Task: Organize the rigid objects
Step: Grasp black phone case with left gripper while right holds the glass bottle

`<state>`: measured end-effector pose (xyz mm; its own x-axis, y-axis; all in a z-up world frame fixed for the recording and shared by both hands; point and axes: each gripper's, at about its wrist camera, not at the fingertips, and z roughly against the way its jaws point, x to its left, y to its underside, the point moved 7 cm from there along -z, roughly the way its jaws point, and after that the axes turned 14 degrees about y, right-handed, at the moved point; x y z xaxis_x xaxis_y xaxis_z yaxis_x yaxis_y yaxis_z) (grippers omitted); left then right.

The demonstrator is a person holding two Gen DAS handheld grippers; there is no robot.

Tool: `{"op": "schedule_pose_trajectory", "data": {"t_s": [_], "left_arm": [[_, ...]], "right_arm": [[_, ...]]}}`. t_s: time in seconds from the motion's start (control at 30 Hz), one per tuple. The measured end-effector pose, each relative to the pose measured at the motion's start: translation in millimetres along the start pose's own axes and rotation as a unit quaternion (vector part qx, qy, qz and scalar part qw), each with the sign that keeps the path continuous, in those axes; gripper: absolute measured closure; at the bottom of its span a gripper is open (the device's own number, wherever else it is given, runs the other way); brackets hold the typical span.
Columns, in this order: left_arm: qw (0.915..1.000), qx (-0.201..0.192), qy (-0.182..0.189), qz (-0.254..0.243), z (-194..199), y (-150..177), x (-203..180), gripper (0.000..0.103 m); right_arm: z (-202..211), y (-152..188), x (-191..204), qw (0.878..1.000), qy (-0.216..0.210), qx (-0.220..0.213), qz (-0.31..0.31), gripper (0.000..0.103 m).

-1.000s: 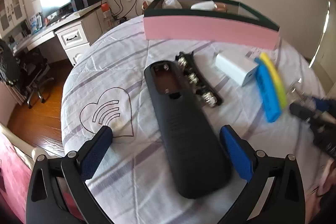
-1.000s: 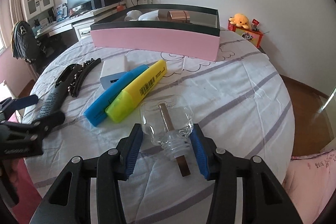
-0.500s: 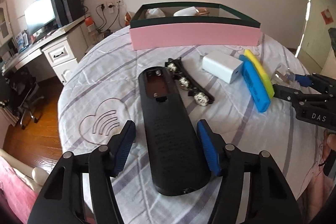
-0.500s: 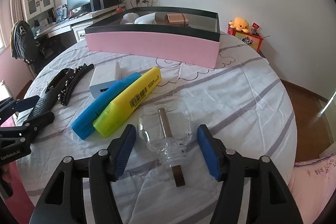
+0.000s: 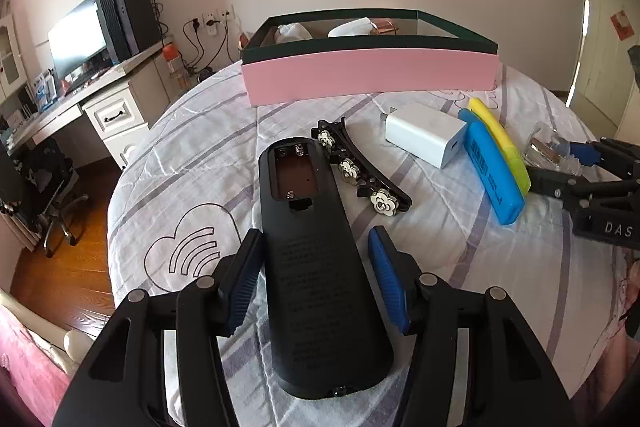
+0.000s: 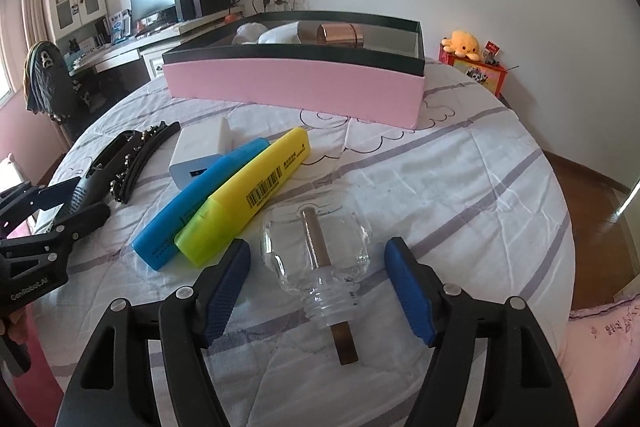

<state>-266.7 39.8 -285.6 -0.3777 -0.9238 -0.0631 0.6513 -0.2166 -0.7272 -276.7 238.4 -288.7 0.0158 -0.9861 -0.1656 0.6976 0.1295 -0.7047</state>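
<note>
Black plastic remote control [image 5: 320,267], lying back-up with its battery bay uncovered and empty, sits lengthwise between the blue pads of the left tongs [image 5: 316,275]. The pads stand apart; one is just beside the remote's edge, the other a little off it, so nothing is gripped yet. The right tongs [image 6: 316,287] are likewise spread, straddling a small clear glass bottle [image 6: 318,251] on its side with a brown stick through its neck; neither pad touches the glass.

All of this rests on a round counter [image 6: 460,187] covered with a pale striped cloth. Nearby lie a black hair clip with white flowers [image 5: 360,167], a white charger block [image 5: 424,137], a blue highlighter [image 6: 196,203] and a yellow highlighter [image 6: 248,195] side by side. At the far edge stands a pink box with a dark rim [image 6: 296,87], already holding a few items, including a copper-coloured cylinder.

The step in hand appears to be the grasp: both tools are lined up on their items before closing. Next, each likely needs to close squarely, lift, and carry toward the box; the glass bottle looks slippery and may roll.

Readable writing: "DAS" on the right tool's body, "GenRobot.AI" on the left tool's body. The yellow highlighter carries a barcode; small print on the remote is too fine to read.
</note>
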Motion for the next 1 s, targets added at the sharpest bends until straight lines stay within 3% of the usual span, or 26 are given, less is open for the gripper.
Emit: {"op": "schedule_pose_trajectory", "data": {"t_s": [0.03, 0.33, 0.63, 0.77, 1.0], "left_arm": [[1.0000, -0.001, 0.001, 0.001, 0.2, 0.3, 0.4, 0.048], [0.9996, -0.016, 0.019, 0.010, 2.8, 1.8, 3.7, 0.053], [0.9997, -0.018, 0.016, 0.009, 1.0, -0.1, 1.4, 0.054], [0.9996, -0.018, 0.006, 0.018, 3.2, -0.8, 1.1, 0.059], [0.9996, -0.013, 0.009, 0.025, 10.4, 2.4, 2.5, 0.059]], "right_arm": [[2.3, 0.0, -0.9, 1.000, 0.002, -0.006, -0.005, 0.052], [4.7, 0.8, 13.7, 1.000, -0.012, -0.012, 0.020, 0.052], [3.1, 0.9, 7.7, 0.999, -0.035, -0.012, -0.003, 0.052], [3.1, 1.2, 9.9, 0.999, -0.029, -0.014, 0.004, 0.052], [7.0, 2.0, 8.2, 1.000, -0.028, -0.007, -0.012, 0.052]]}}
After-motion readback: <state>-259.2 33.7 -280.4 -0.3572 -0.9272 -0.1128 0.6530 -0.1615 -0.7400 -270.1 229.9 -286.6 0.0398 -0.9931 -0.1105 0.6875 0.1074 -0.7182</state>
